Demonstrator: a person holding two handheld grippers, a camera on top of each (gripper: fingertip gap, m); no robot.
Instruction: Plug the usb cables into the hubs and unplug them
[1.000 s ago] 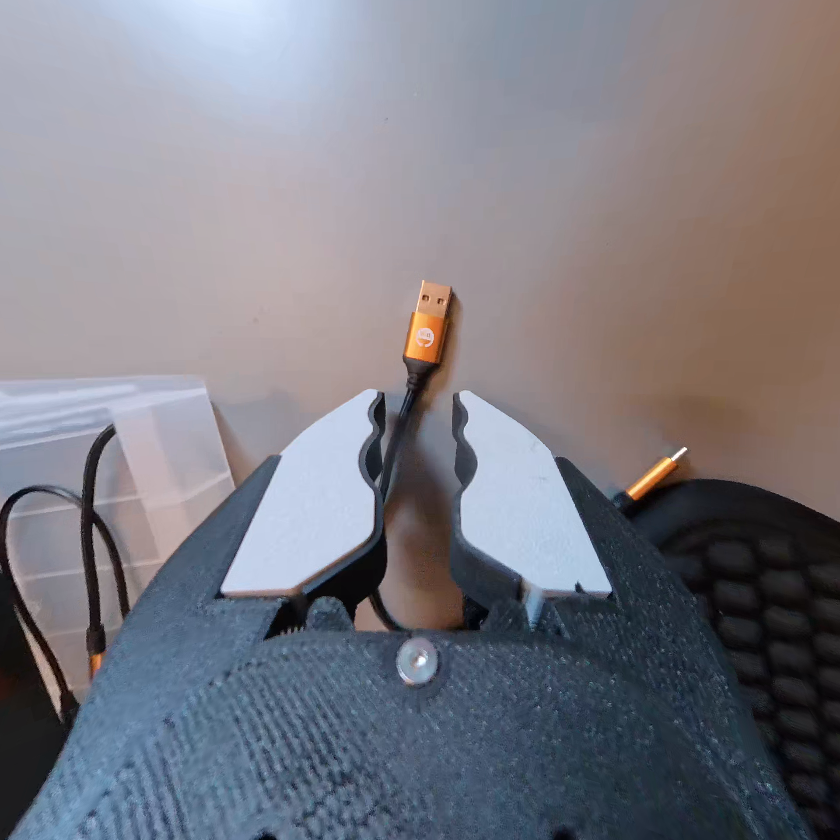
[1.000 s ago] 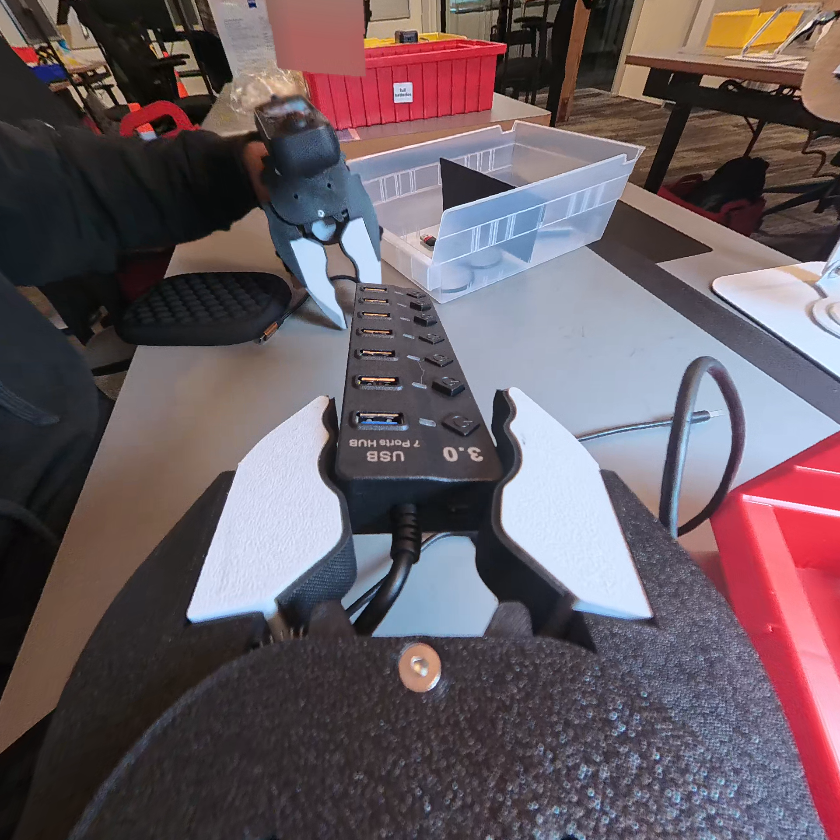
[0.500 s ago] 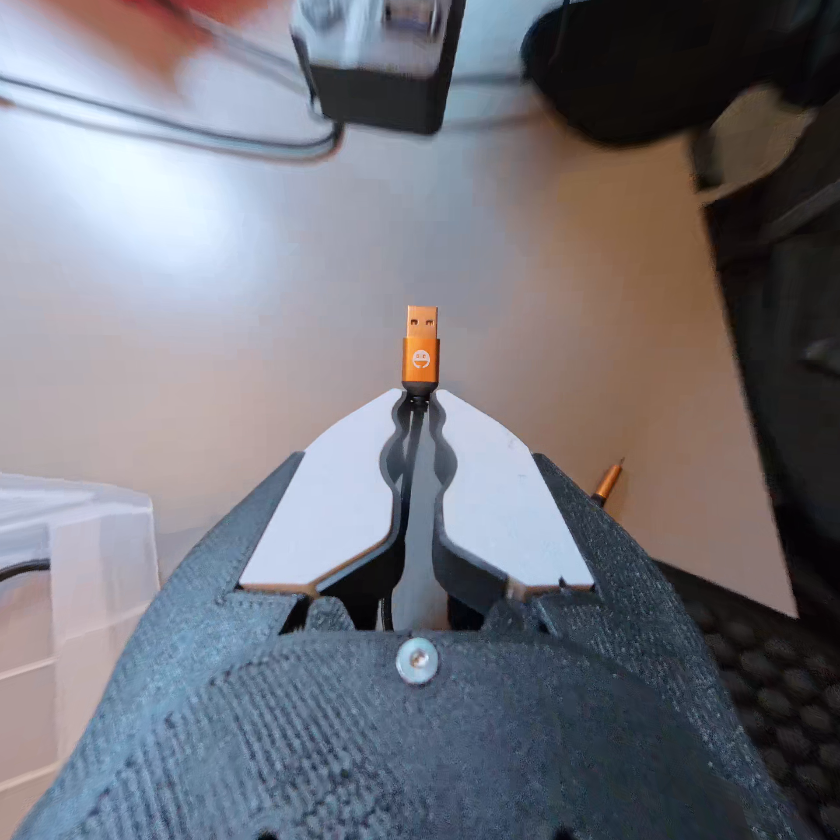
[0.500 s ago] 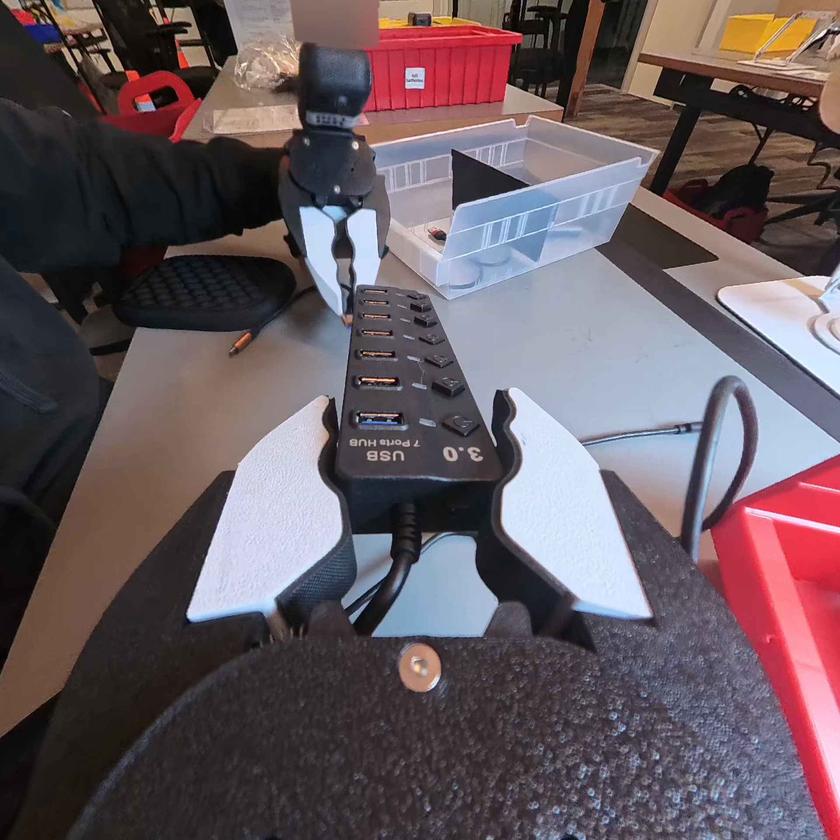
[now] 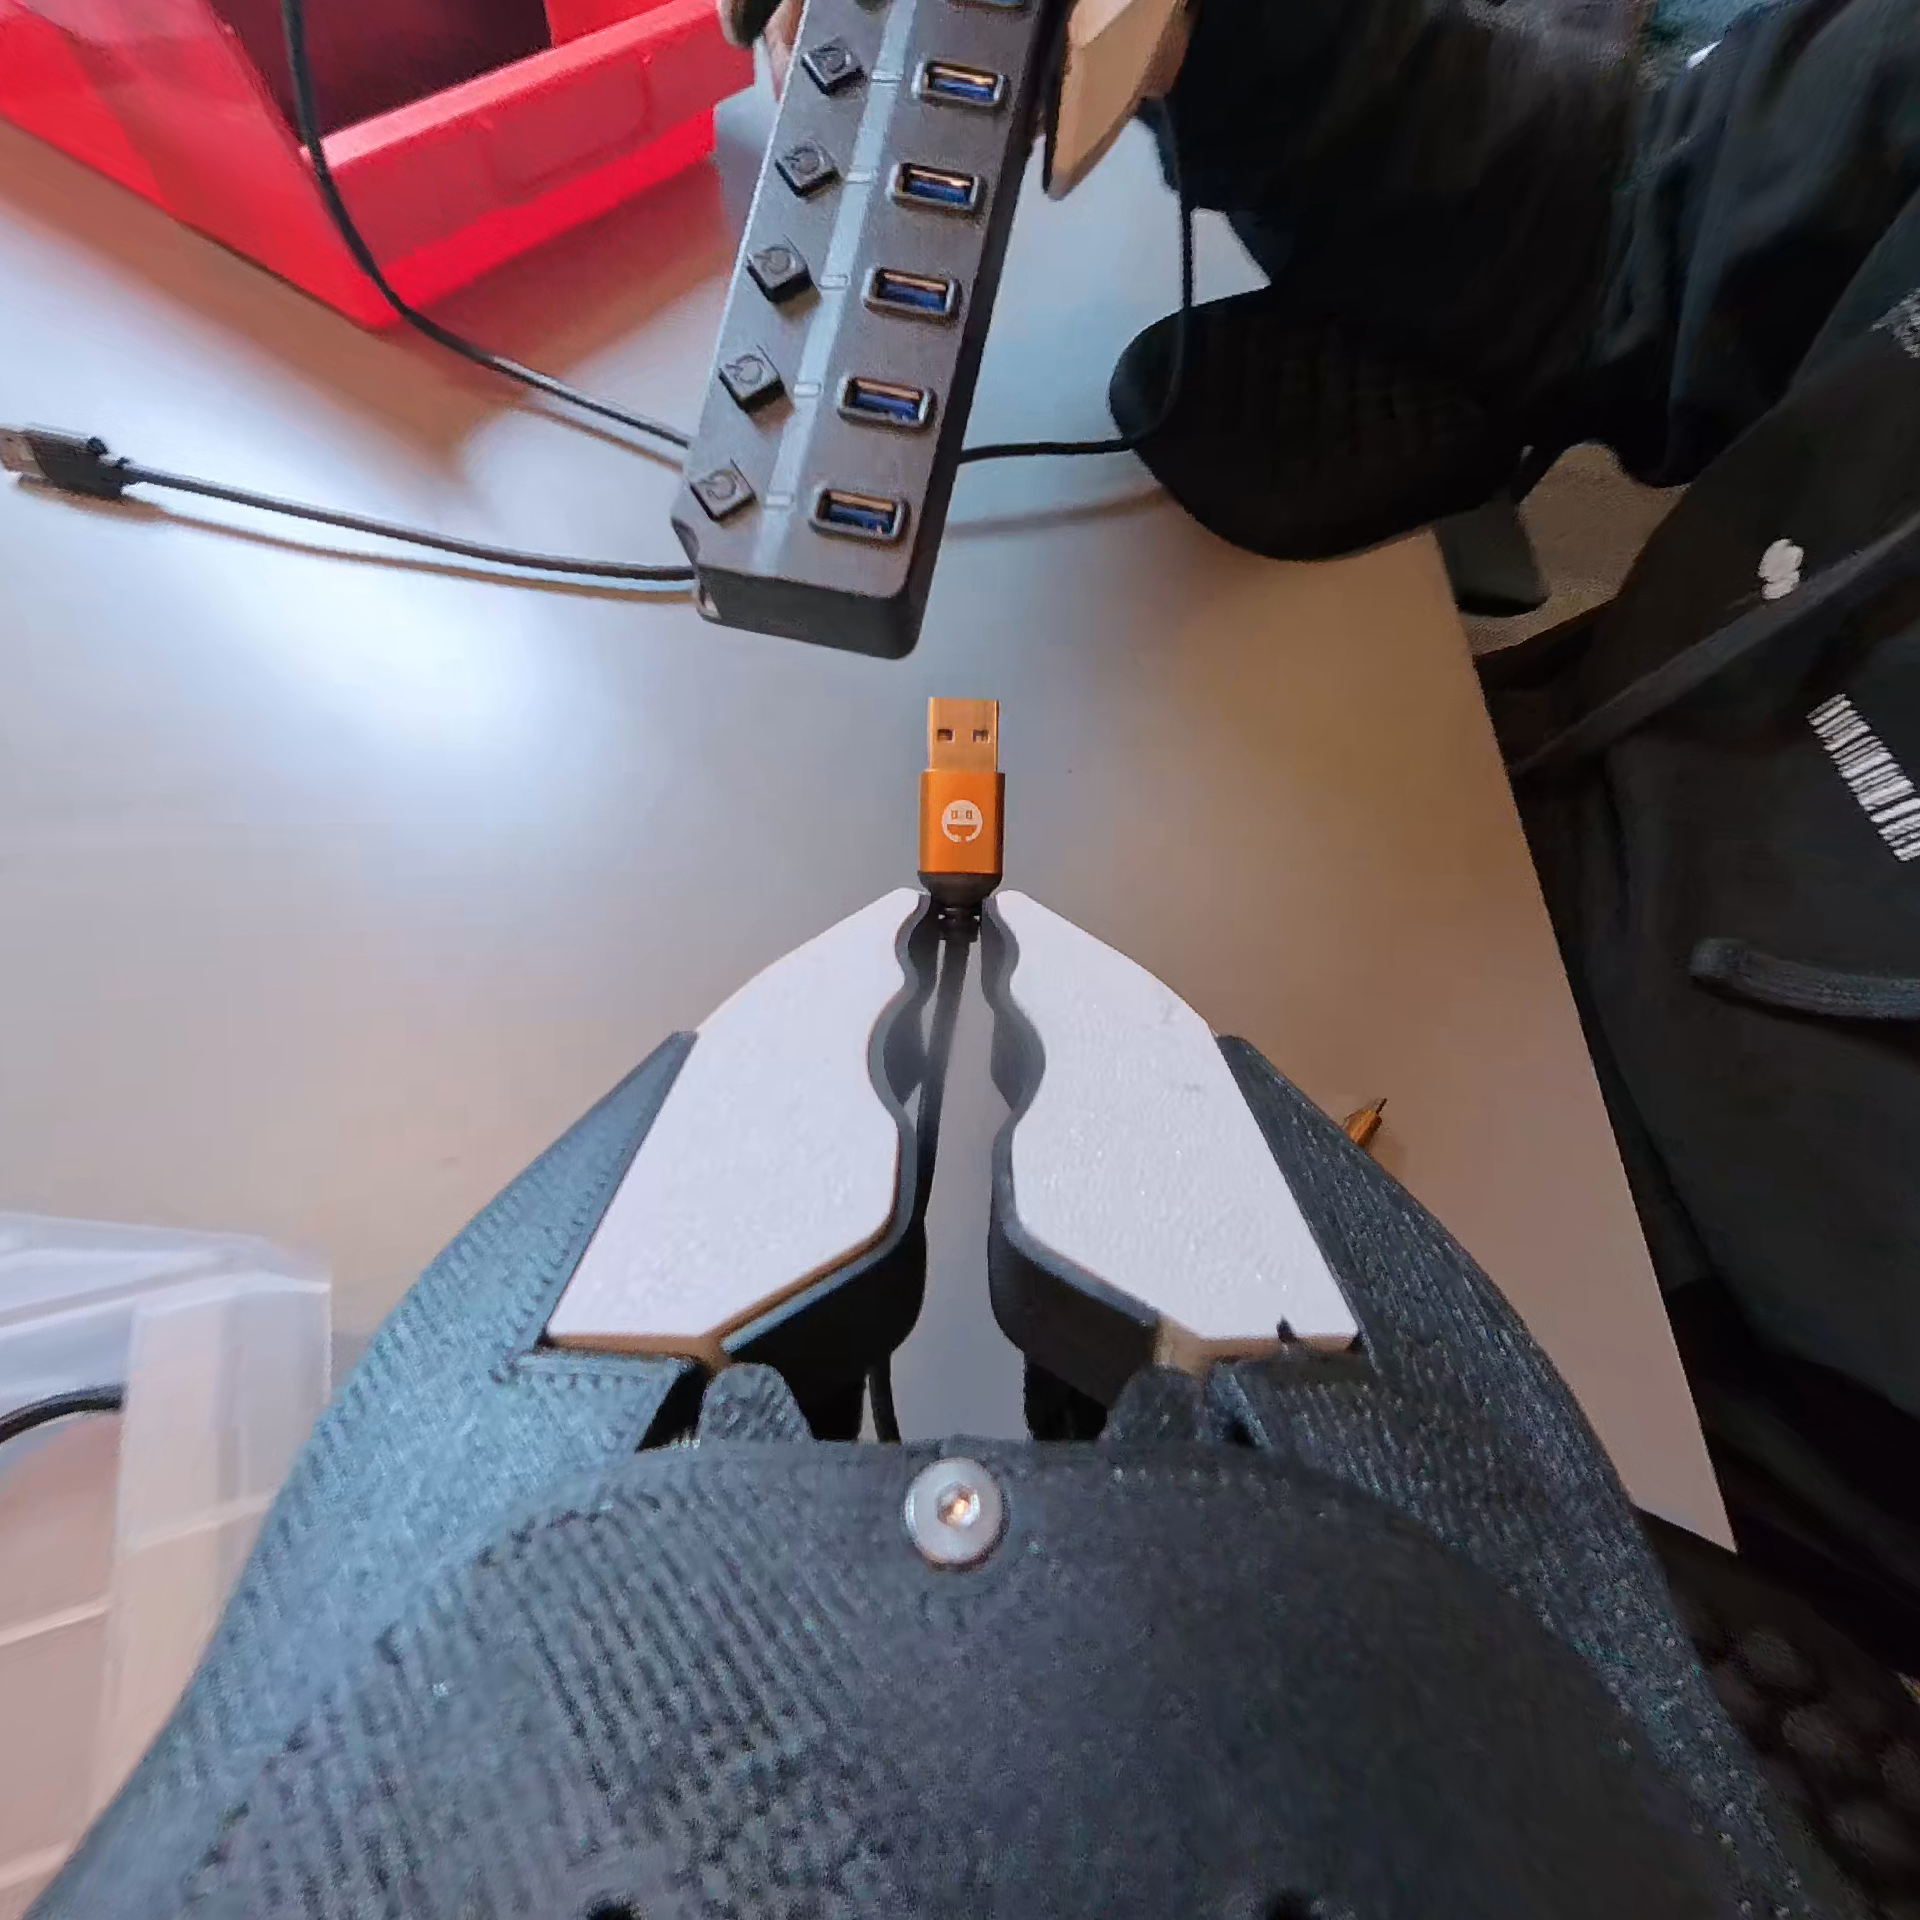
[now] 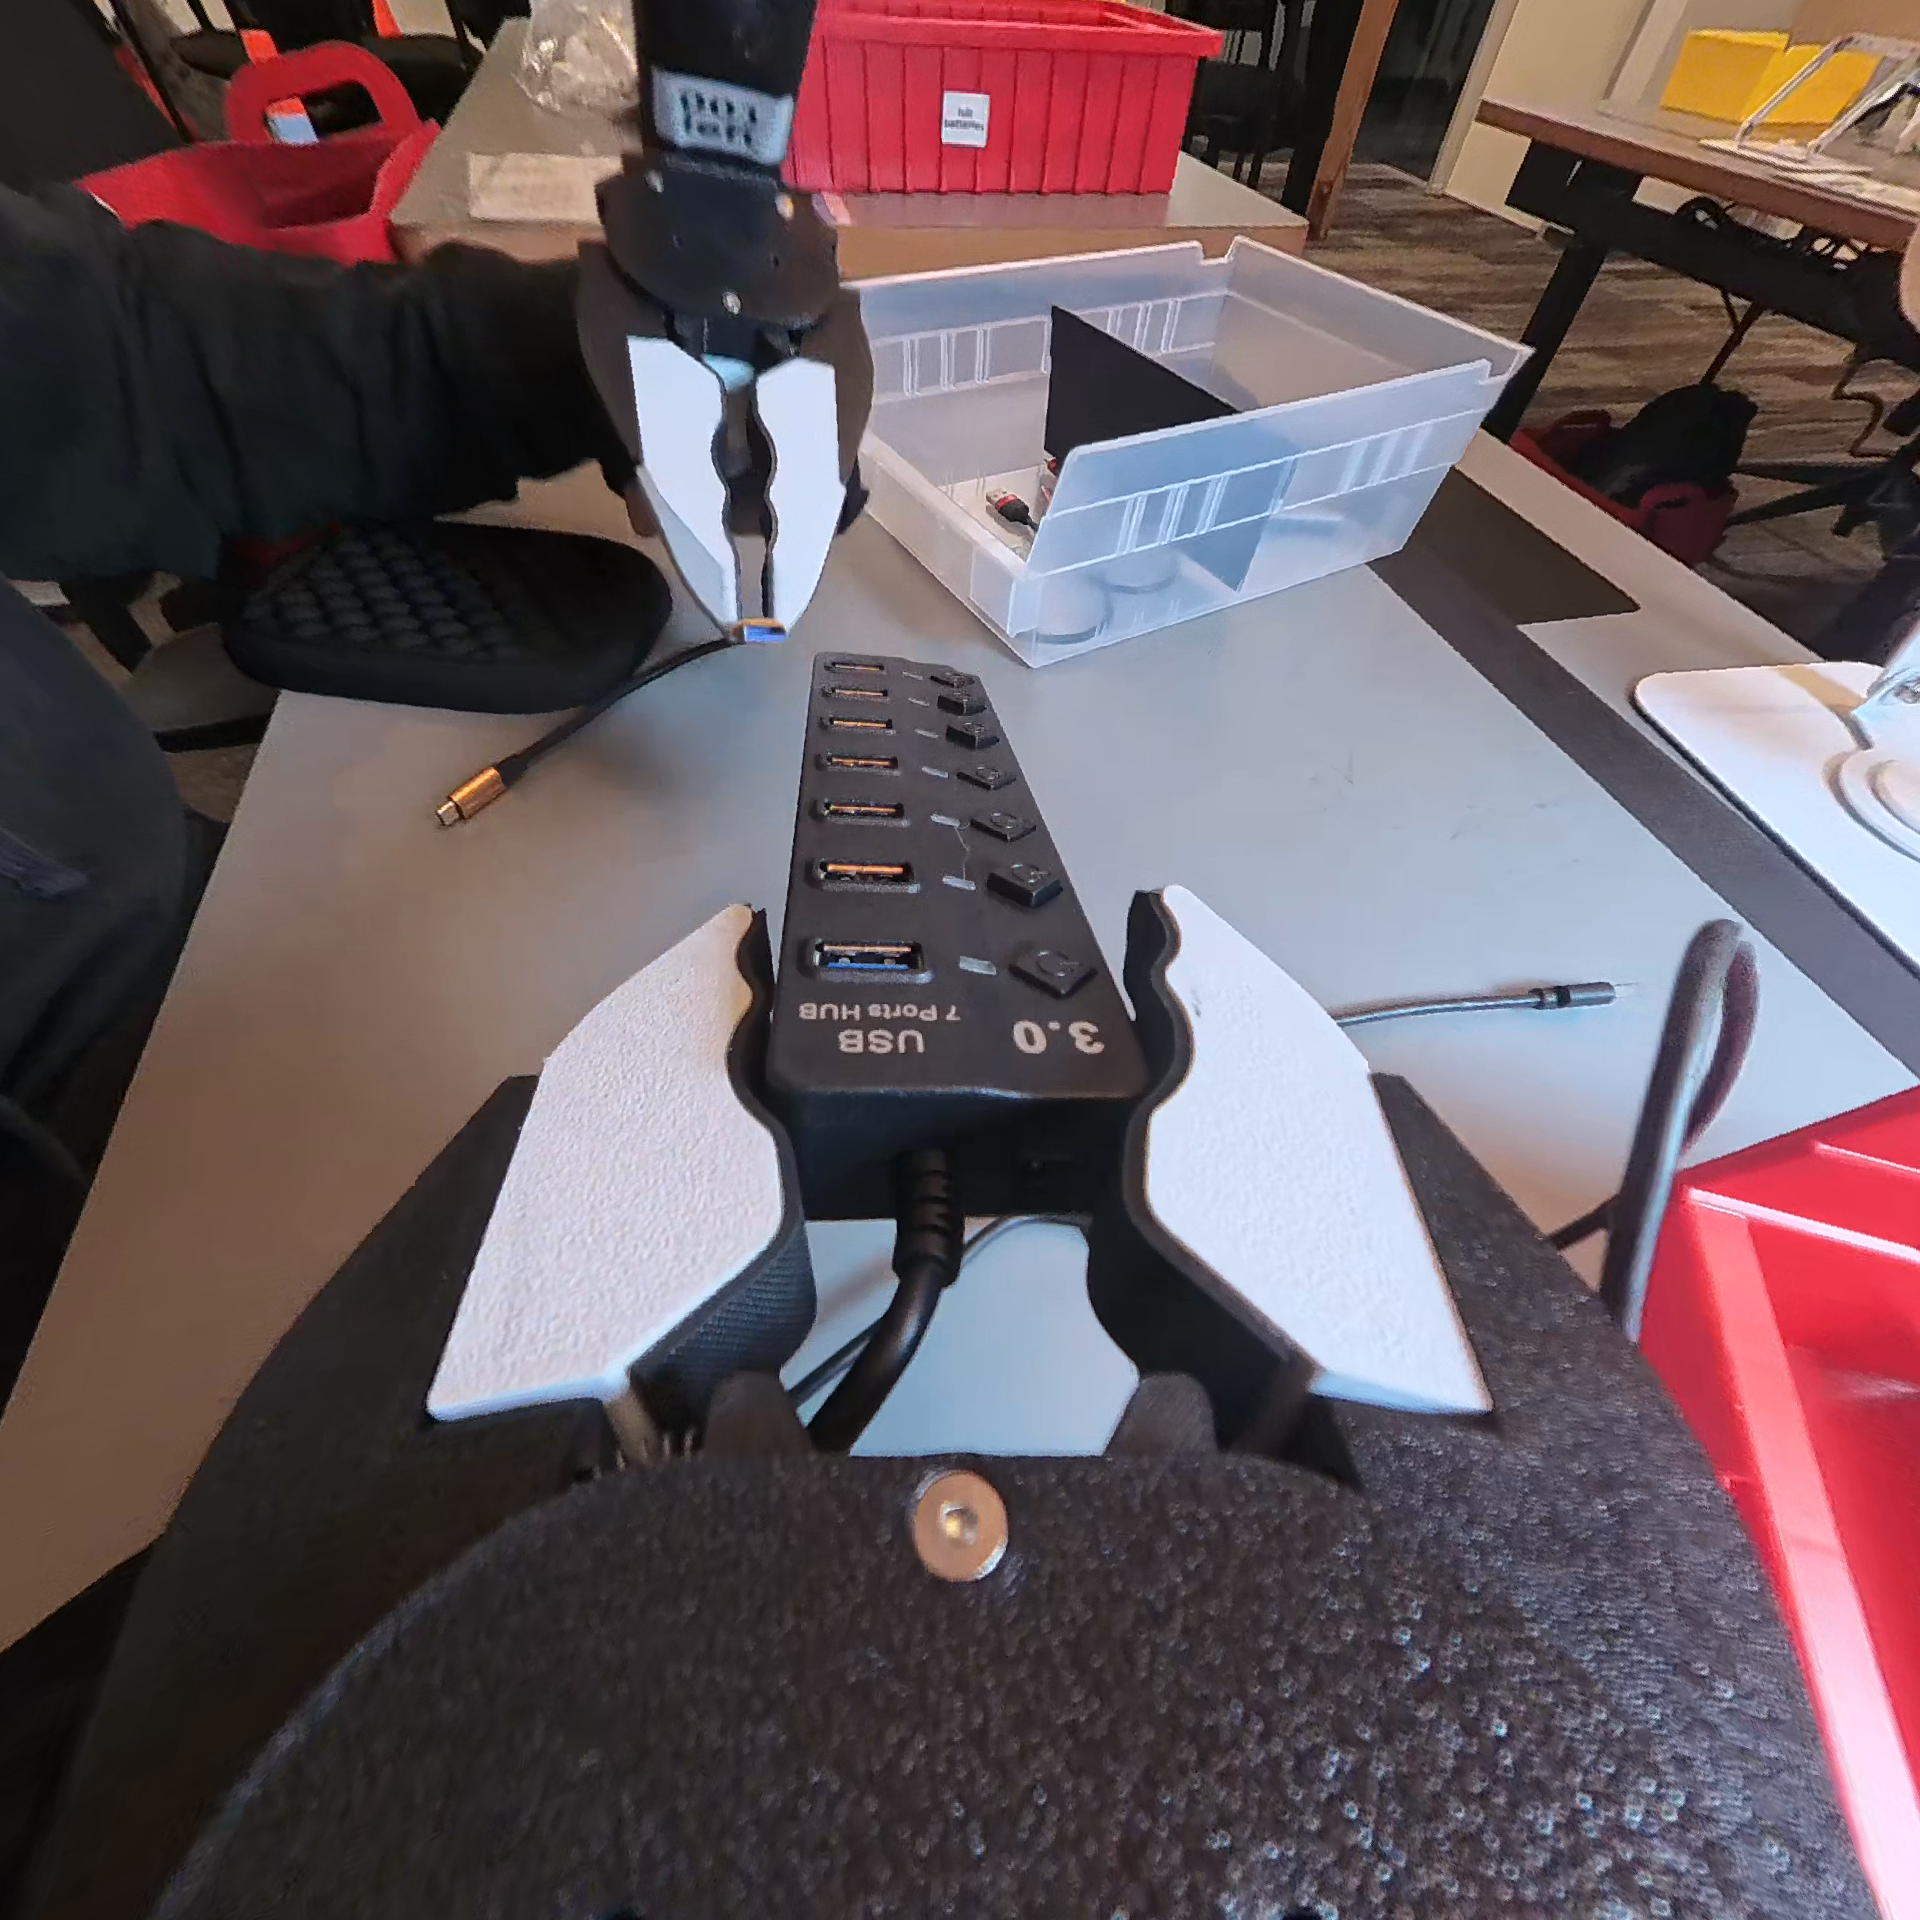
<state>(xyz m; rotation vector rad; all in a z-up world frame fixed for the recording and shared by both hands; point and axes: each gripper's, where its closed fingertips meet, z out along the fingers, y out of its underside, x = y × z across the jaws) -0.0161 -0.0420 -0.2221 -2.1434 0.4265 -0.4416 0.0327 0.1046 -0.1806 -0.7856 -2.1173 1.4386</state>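
Note:
My left gripper (image 5: pixel 958 902) is shut on the black cable just behind an orange USB-A plug (image 5: pixel 961 795), which sticks out past the fingertips. The plug points at the near end of a long black USB hub (image 5: pixel 831 343) and hangs a short way from it. My right gripper (image 6: pixel 940 914) is shut on the cabled end of the same hub (image 6: pixel 914 852) and holds it level over the grey table (image 6: pixel 1299 790). In the right wrist view the left gripper (image 6: pixel 755 613) hovers just above the hub's far end. The cable's other small orange plug (image 6: pixel 480 792) lies on the table.
A clear plastic bin (image 6: pixel 1195 436) with a black divider stands beyond the hub. A red bin (image 6: pixel 1808 1351) sits at the right. A black mesh cushion (image 6: pixel 447 613) lies at the table's left edge. A loose black cable with a plug (image 5: pixel 62 462) lies on the table.
The left gripper closed on the orange cable behind its plug, lifted it off the table and swung it up toward the hub's far end. The right gripper keeps holding the hub still.

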